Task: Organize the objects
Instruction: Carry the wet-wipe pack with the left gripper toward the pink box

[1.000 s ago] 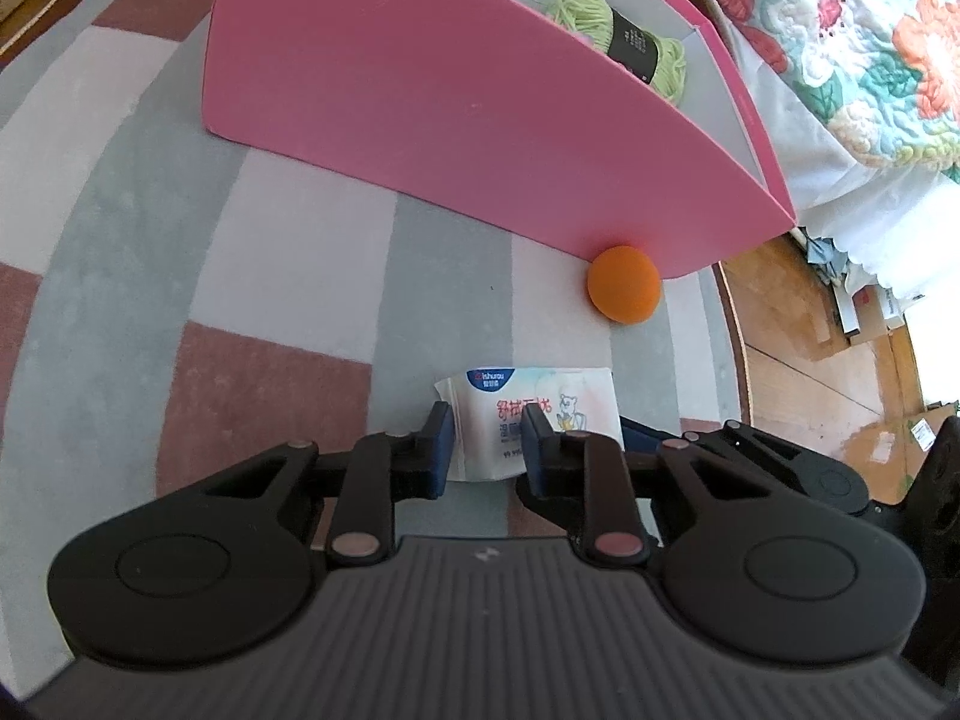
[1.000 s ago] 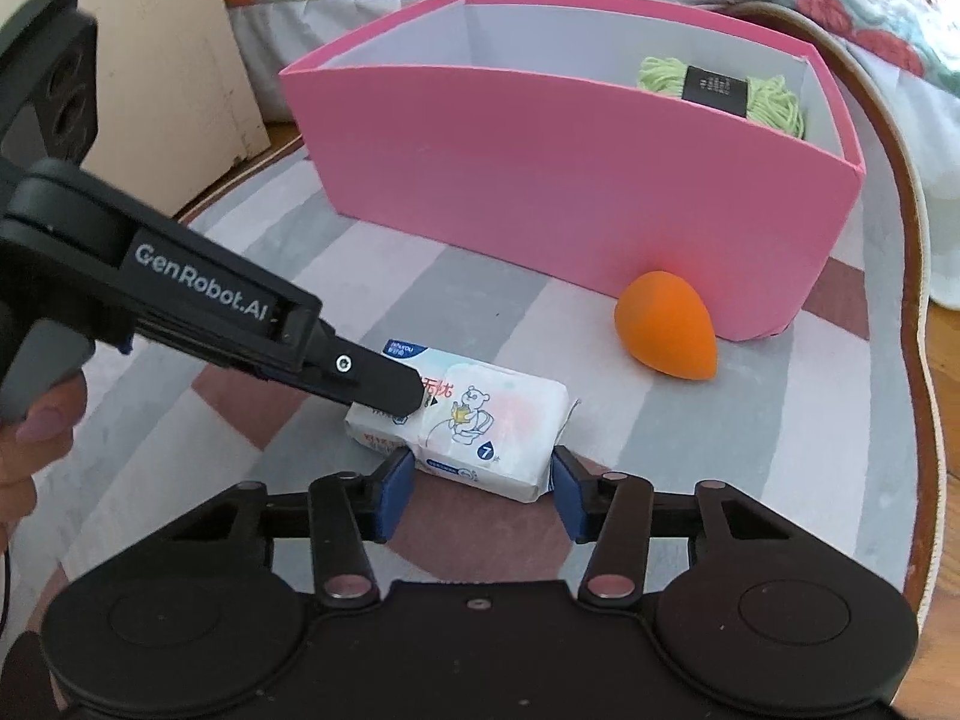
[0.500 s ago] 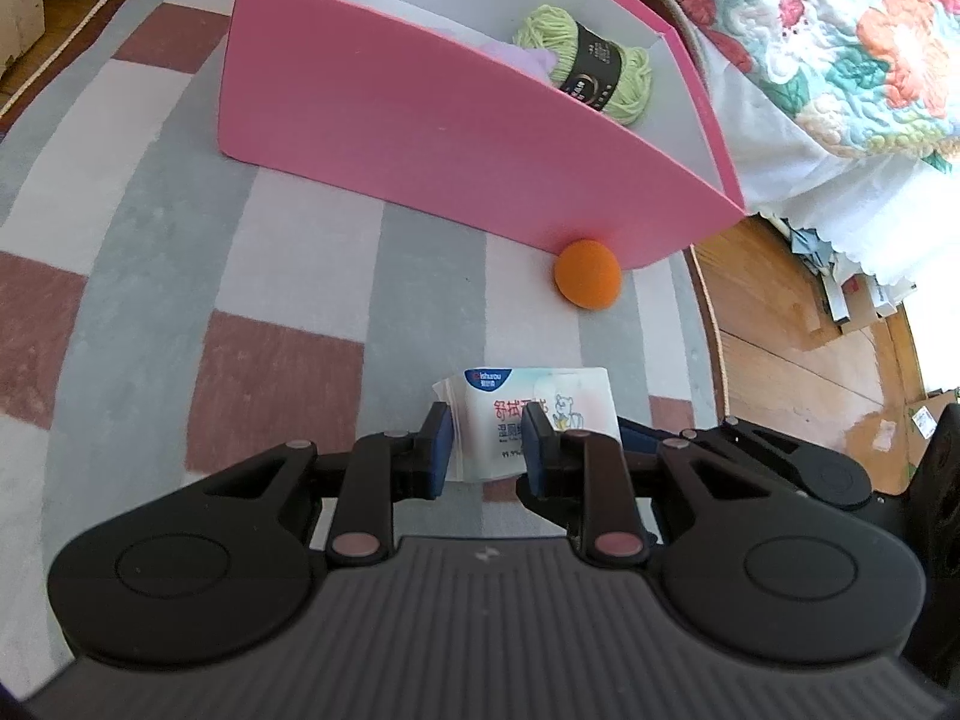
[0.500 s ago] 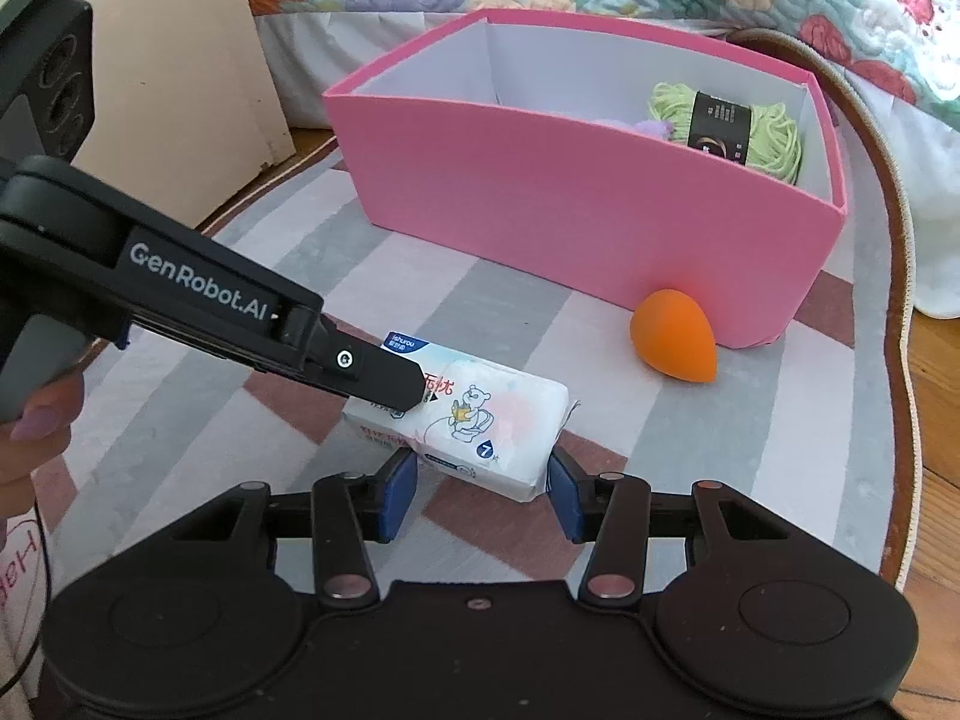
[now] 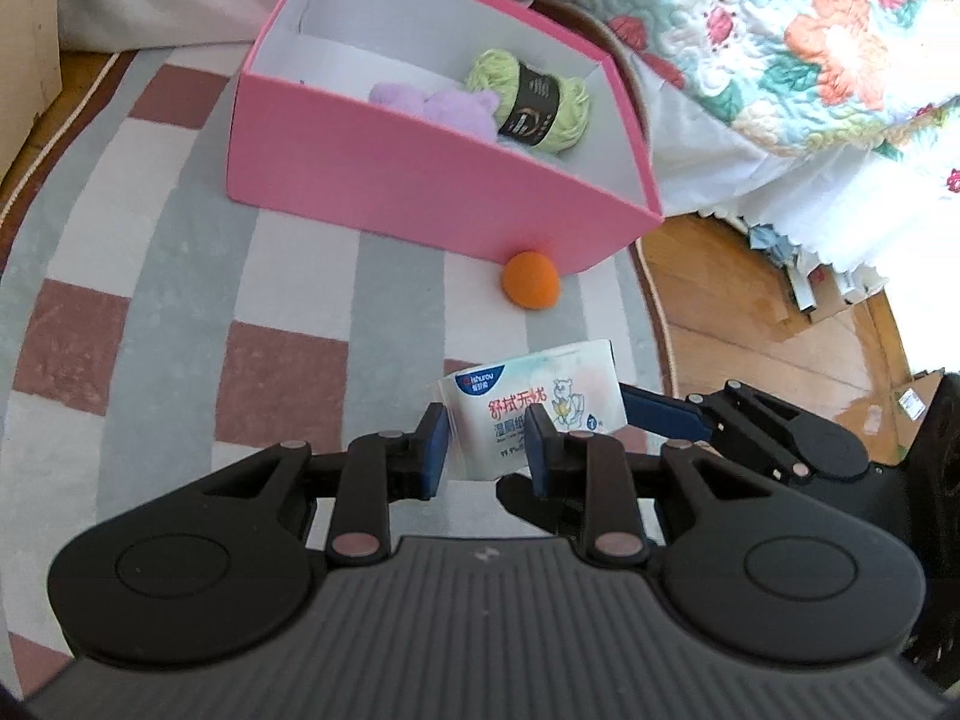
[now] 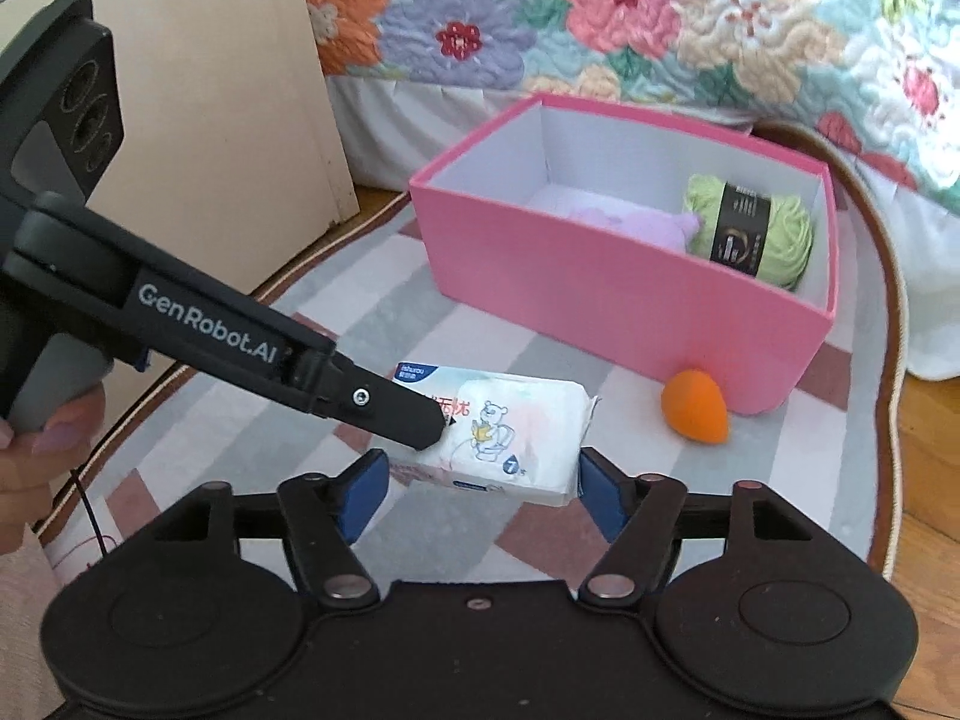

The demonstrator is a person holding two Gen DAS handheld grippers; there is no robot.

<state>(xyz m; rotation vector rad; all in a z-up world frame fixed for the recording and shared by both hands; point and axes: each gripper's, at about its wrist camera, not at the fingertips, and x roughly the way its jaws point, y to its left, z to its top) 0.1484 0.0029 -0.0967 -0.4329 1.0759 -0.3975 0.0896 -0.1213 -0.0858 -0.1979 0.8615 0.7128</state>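
A white pack of wet wipes (image 5: 540,390) (image 6: 516,420) hangs above the striped rug, pinched at one end by my left gripper (image 5: 486,450), which is shut on it. My right gripper (image 6: 480,492) is opening; the pack lies between its blue pads (image 6: 360,489), which stand just off its ends. Behind stands the pink box (image 5: 390,180) (image 6: 600,294), holding a green yarn ball (image 5: 528,99) (image 6: 750,228) and a purple soft thing (image 5: 432,105). An orange egg-shaped sponge (image 5: 531,279) (image 6: 696,408) lies on the rug against the box's near corner.
A bed with a floral quilt (image 6: 600,12) runs behind the box. A beige panel (image 6: 210,90) stands at the left. The rug's edge and wooden floor (image 5: 750,330) lie to the right. A person's hand (image 6: 36,438) grips the left gripper's handle.
Both grippers have risen with the pack, so the box looks smaller and its inside shows. The right jaws have spread wider and come off the pack's ends.
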